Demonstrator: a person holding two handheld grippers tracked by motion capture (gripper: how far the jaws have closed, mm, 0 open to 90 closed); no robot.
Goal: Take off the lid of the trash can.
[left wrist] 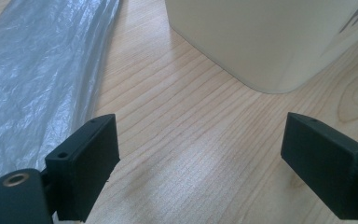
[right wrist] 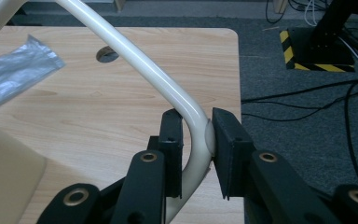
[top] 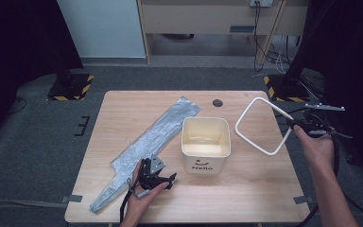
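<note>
High view: the right gripper (top: 297, 124) holds a cream, bent tubular frame (top: 261, 124) above the pale wooden surface (top: 246, 189), beside a cream square plastic bin (top: 205, 142); the left gripper (top: 163, 178) rests near a crinkled grey plastic bag (top: 146, 142). Left gripper view: jaws wide apart, nothing between; right gripper view: jaws clamped on the frame's bend (right wrist: 193, 116).

Left gripper (top: 157, 176), held low near the table's front edge, jaws standing wide apart with nothing between them; right gripper (top: 297, 124), held out on an extended forearm at the table's right edge, jaws clamped.
</note>
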